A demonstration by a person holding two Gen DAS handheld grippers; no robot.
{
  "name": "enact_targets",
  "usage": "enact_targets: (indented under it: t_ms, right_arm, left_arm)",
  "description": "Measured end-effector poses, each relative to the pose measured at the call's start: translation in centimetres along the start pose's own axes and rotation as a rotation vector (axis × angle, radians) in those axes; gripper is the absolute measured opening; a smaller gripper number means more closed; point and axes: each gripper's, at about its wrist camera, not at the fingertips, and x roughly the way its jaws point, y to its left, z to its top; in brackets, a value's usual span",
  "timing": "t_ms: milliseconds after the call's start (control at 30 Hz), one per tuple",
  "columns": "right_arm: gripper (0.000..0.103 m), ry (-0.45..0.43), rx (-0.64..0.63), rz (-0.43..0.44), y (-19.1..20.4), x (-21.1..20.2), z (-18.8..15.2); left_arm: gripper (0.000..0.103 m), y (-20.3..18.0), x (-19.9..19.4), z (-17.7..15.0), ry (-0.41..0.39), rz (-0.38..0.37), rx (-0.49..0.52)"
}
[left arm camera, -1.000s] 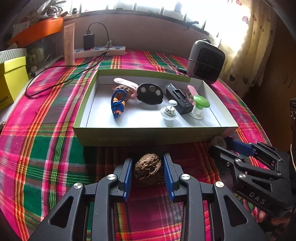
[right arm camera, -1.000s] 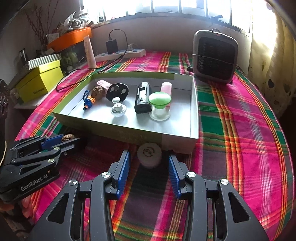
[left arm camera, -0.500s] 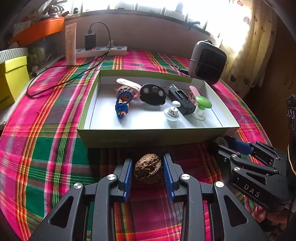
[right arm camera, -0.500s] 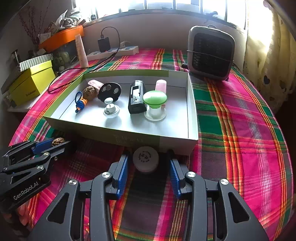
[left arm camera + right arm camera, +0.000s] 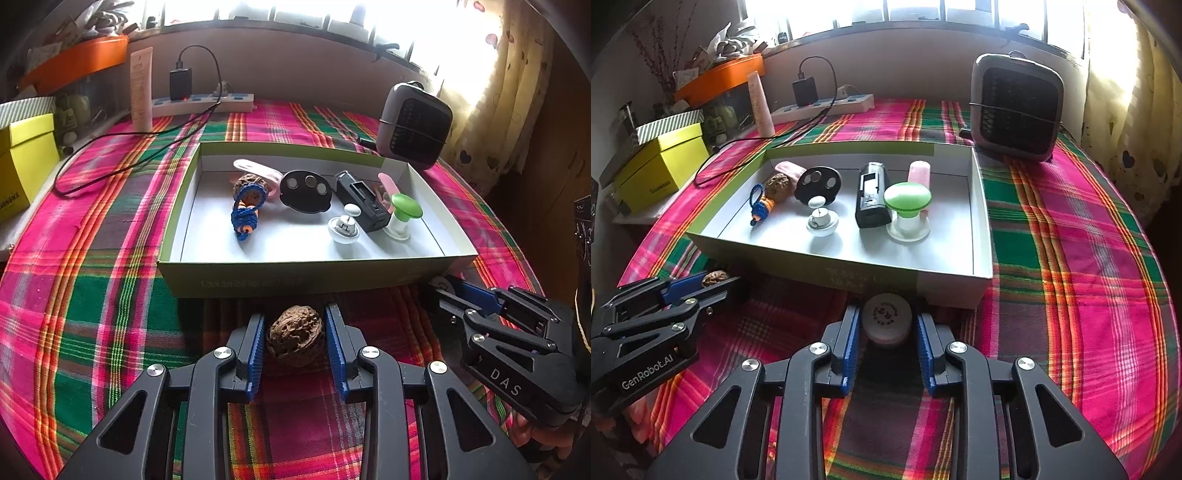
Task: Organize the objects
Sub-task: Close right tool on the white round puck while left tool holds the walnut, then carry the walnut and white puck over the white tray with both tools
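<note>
A wrinkled brown walnut (image 5: 294,334) sits on the plaid cloth in front of the green-rimmed box (image 5: 295,282), and my left gripper (image 5: 295,317) is shut on it. In the right wrist view that gripper (image 5: 713,281) shows at the left, with the walnut (image 5: 714,277) in its tips. A small white round jar (image 5: 886,319) lies against the box's front wall (image 5: 849,275). My right gripper (image 5: 886,314) is closing on the jar, and its blue pads meet the jar's sides. The left wrist view shows the right gripper (image 5: 448,287) at the right.
The box holds a second walnut on blue cord (image 5: 249,201), a black disc (image 5: 306,190), a black device (image 5: 364,201), a white knob (image 5: 344,229) and a green-capped stand (image 5: 402,214). Behind it stand a grey heater (image 5: 1017,107), a power strip (image 5: 203,103) and a yellow box (image 5: 661,173).
My right gripper's jaws have narrowed from wide apart onto the sides of the white jar. The left gripper keeps its hold on the walnut.
</note>
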Motion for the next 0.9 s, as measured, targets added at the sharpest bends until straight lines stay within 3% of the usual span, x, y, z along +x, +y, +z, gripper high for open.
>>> enact_targets:
  t_ms: [900]
  right_arm:
    - [0.029, -0.088, 0.023, 0.014, -0.5, -2.4, 2.8]
  left_arm:
    - [0.029, 0.7, -1.6, 3.6, -0.057, 0.007, 0.007]
